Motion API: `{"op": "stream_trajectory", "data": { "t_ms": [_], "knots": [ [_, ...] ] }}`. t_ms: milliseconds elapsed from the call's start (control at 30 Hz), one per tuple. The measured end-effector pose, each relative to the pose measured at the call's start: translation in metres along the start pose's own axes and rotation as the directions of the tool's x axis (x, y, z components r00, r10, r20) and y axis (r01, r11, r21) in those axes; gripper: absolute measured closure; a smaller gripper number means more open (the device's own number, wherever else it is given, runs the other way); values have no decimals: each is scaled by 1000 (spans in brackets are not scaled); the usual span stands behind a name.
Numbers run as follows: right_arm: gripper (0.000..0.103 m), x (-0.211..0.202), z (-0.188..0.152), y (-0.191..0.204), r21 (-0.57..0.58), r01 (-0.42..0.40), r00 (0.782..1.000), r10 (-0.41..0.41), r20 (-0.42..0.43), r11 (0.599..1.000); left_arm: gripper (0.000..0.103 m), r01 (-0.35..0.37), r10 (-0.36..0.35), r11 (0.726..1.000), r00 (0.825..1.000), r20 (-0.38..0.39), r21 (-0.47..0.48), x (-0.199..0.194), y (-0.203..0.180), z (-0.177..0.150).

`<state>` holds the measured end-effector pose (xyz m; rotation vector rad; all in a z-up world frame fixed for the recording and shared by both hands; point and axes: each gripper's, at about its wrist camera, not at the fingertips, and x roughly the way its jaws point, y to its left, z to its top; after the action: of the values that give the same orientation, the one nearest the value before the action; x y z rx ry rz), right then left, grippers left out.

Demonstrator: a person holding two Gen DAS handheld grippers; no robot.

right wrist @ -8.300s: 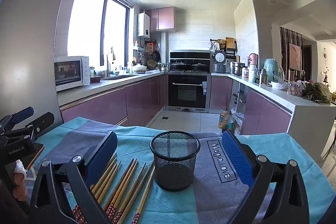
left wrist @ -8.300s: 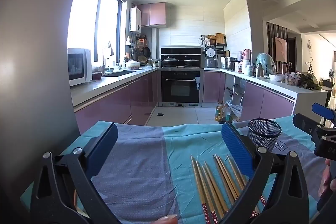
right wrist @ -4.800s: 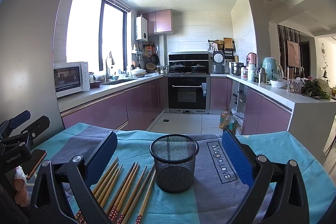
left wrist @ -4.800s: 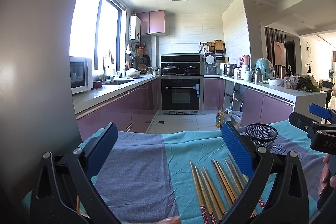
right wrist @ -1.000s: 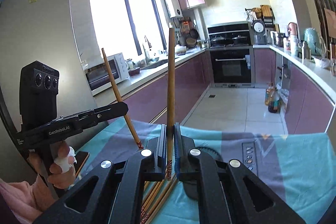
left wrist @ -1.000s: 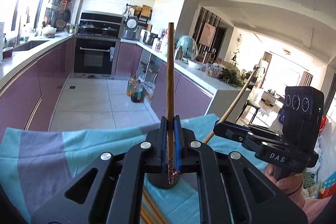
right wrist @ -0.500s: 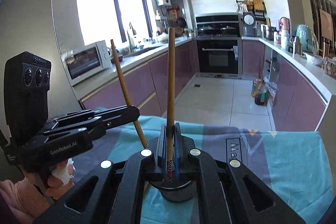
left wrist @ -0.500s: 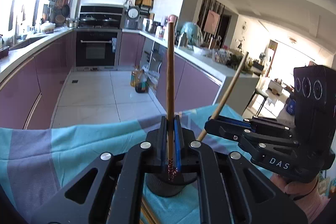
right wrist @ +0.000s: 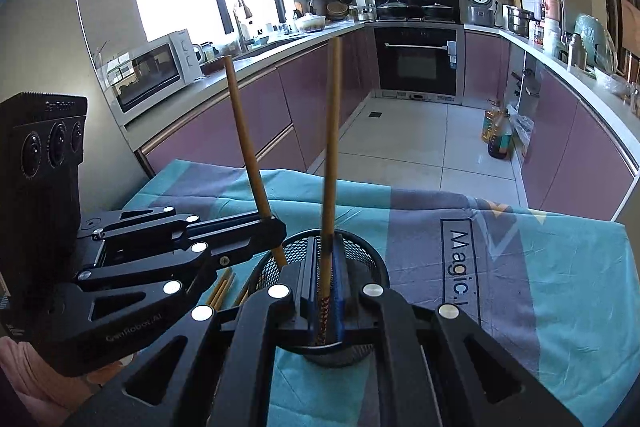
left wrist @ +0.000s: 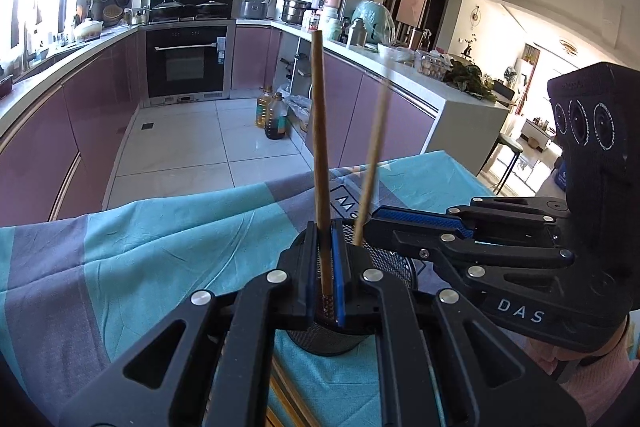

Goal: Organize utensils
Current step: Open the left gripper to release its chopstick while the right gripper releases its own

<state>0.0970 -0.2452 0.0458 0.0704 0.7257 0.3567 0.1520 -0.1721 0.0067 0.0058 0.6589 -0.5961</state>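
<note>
The left gripper [left wrist: 325, 269] is clamping one wooden chopstick [left wrist: 321, 163] between its blue pads, holding it nearly upright with its patterned end down, directly over the black mesh utensil cup [left wrist: 394, 265]. The right gripper [right wrist: 325, 291] is likewise pinching a second chopstick [right wrist: 330, 155], which is standing upright with its patterned lower end reaching into the same cup [right wrist: 362, 251]. In the right wrist view the left gripper [right wrist: 269, 225] is sitting at about 9 o'clock from the cup, its chopstick [right wrist: 245, 139] leaning toward 11 o'clock. More loose chopsticks [right wrist: 222, 285] are lying on the teal and grey cloth [right wrist: 560, 267] covering the worktop, just beside the cup at its 8 o'clock.
</note>
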Motion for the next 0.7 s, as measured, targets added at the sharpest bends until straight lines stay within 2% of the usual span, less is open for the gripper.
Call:
{"op": "stream_trajectory", "data": {
  "t_ms": [133,333,467,700],
  "knots": [
    [95,2,2,3,19,3,1000,-3,6,1000,95,-13,13,1000,1000,2,-2,0,-3,2],
    [95,-1,1,3,41,-9,1000,7,30,999,84,-26,26,1000,999,24,2,-11,0,1],
    [85,-14,-4,7,30,-21,998,19,62,999,71,-46,45,999,997,69,14,-31,1,-4],
    [63,-48,-30,35,-59,-100,989,105,103,993,60,-97,94,995,986,138,13,-86,24,-29]
  ]
}}
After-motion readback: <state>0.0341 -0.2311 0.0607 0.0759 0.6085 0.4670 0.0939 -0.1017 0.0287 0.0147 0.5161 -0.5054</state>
